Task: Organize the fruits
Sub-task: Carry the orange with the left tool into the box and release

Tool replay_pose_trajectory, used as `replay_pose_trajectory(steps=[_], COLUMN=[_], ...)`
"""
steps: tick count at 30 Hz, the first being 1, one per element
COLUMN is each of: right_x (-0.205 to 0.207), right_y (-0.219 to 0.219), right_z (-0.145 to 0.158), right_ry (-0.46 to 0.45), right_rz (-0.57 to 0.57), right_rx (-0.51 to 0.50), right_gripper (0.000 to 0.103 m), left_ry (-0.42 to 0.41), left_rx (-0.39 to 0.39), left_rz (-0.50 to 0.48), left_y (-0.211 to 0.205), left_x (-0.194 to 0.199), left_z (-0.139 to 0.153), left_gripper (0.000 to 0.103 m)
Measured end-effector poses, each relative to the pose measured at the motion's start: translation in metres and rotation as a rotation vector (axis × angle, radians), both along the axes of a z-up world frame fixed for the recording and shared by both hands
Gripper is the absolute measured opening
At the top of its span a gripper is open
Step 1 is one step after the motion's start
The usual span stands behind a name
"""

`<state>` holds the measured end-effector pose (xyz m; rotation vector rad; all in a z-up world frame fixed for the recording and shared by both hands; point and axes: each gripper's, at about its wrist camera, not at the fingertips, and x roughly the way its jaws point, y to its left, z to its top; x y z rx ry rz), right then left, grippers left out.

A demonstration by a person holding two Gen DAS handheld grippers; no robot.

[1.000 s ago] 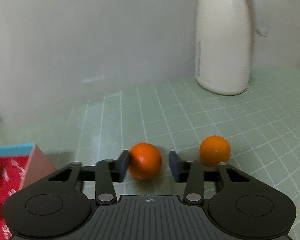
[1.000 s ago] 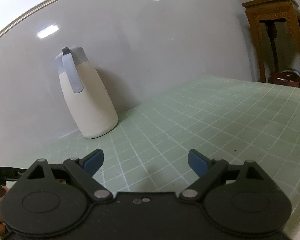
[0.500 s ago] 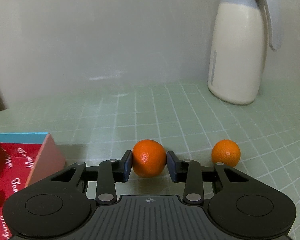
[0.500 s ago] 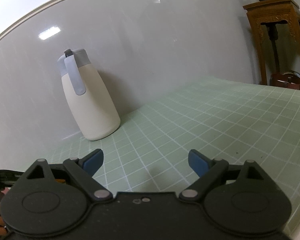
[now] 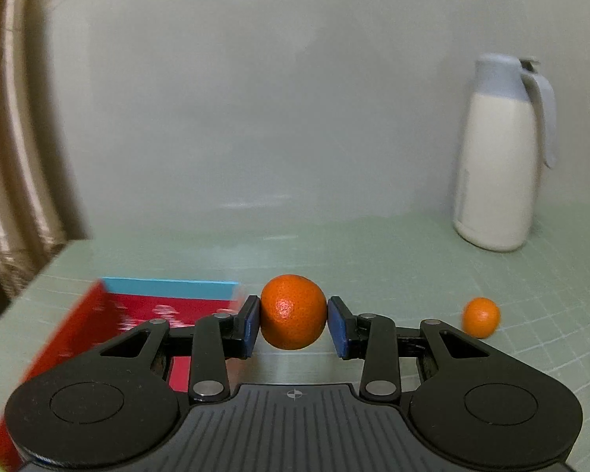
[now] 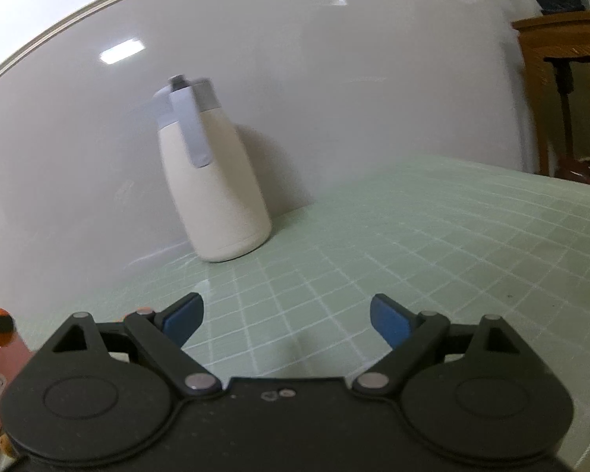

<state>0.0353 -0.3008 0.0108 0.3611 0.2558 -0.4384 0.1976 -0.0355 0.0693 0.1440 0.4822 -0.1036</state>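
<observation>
Counting two oranges: one (image 5: 293, 312) in left gripper (image 5: 294, 326), one (image 5: 481, 317) on table (image 5: 413, 259)

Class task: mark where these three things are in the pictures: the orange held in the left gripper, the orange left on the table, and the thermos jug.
held orange (image 5: 293, 312), left wrist view, front of peel.
loose orange (image 5: 481, 317), left wrist view, centre.
thermos jug (image 6: 216, 200), right wrist view, cream body.

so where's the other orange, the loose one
In the left wrist view the loose orange sits on the table at right, in front of the jug.
</observation>
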Motion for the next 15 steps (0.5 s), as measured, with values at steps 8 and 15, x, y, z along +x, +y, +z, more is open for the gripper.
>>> replay_pose_trajectory(steps=[8,15], right_x=[0.015,0.020], right_y=[0.032,0.058], right_z=[-0.001,-0.001], right_ry=[0.015,0.017], right_rz=[0.070,0.123], right_rx=[-0.046,-0.104], right_gripper=[0.092,0.092], left_ry=[-0.053,-0.009], left_rx=[0.021,0.023], left_rz=[0.127,0.255], left_y=[0.062,0.112], left_x=[-0.026,-0.034], left_z=[0.011,-0.014], left_gripper=[0.037,0.037])
